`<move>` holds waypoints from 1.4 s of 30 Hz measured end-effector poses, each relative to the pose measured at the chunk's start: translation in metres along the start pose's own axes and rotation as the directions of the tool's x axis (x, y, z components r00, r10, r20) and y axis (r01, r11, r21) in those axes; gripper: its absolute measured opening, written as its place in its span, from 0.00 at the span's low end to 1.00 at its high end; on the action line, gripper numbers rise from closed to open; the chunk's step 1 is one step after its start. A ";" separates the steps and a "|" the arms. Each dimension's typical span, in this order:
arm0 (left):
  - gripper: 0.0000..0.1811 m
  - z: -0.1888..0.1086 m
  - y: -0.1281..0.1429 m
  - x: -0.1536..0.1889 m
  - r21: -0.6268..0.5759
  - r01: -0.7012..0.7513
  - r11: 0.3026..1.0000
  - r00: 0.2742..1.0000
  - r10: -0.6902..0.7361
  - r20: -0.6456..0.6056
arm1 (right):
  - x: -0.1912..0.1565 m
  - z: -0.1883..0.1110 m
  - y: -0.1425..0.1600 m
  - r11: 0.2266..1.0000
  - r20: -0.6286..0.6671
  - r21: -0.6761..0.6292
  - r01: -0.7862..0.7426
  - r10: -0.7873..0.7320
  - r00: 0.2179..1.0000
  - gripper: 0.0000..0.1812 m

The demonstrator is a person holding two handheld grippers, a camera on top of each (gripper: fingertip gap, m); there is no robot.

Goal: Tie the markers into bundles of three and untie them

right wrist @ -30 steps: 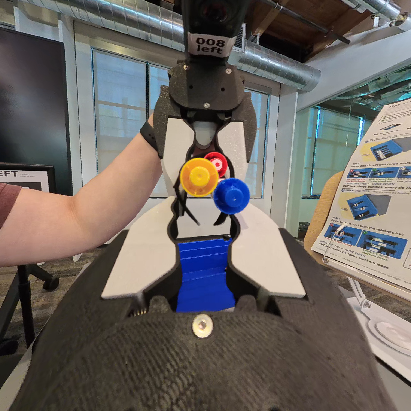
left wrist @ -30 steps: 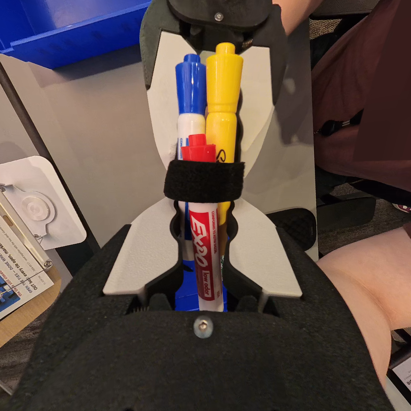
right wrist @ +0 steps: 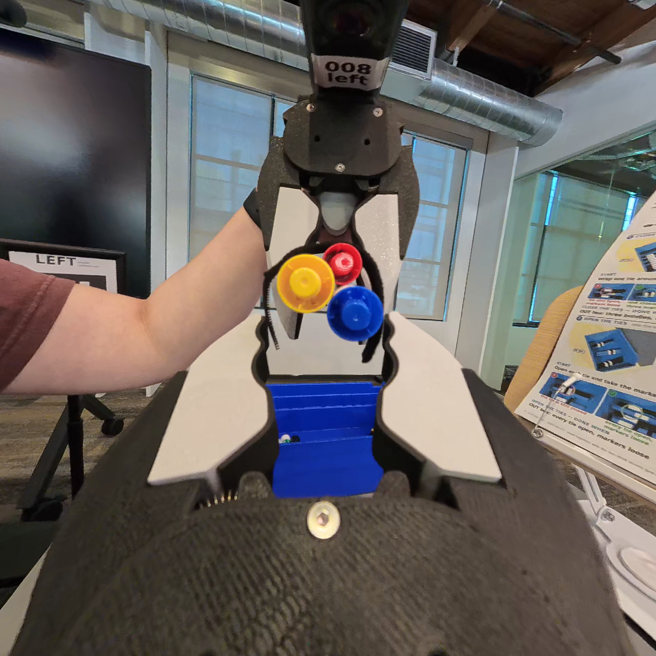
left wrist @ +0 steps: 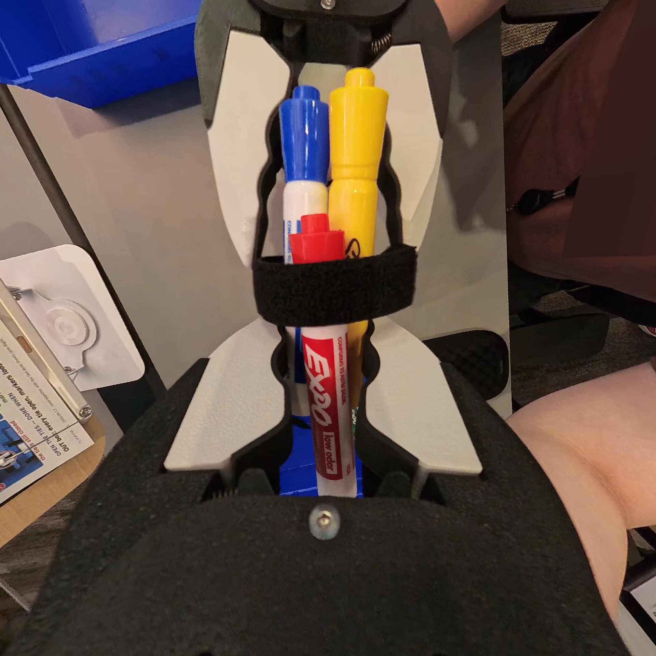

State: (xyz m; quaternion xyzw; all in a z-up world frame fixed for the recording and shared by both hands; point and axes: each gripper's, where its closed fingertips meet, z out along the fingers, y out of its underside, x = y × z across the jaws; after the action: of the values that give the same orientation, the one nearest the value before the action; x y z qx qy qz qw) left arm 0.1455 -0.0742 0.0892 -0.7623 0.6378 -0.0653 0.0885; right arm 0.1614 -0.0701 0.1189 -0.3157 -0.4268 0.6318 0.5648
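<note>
Gripping 3 markers (left wrist: 330,269) | left tongs (left wrist: 324,340) | printed labels, black strap (left wrist: 333,287)

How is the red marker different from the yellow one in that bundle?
The red-capped marker with a white barrel sits lowest, its cap tip barely clearing the black fabric strap; the all-yellow marker reaches much farther out. The red one's cap is slimmer than the yellow's, seen end-on in the right wrist view. Both share the strap, held by the left gripper.
</note>
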 end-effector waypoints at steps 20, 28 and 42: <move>0.21 0.005 0.000 0.004 -0.011 -0.011 1.000 1.000 0.011 -0.013 | -0.003 -0.001 0.002 0.977 0.066 -0.072 0.200 -0.195 0.979 0.41; 0.21 0.000 0.000 0.003 -0.008 -0.010 1.000 1.000 0.010 0.005 | 0.004 -0.005 -0.004 1.000 0.070 0.009 0.019 -0.020 0.997 0.47; 0.21 -0.001 0.000 0.004 -0.004 -0.008 1.000 1.000 0.008 0.005 | -0.018 0.003 -0.014 0.990 0.154 0.082 -0.111 0.098 0.983 0.42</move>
State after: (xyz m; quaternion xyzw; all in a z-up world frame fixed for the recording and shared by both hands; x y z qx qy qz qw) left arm 0.1459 -0.0787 0.0897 -0.7601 0.6407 -0.0619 0.0891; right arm 0.1678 -0.0887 0.1308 -0.2634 -0.4218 0.7012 0.5109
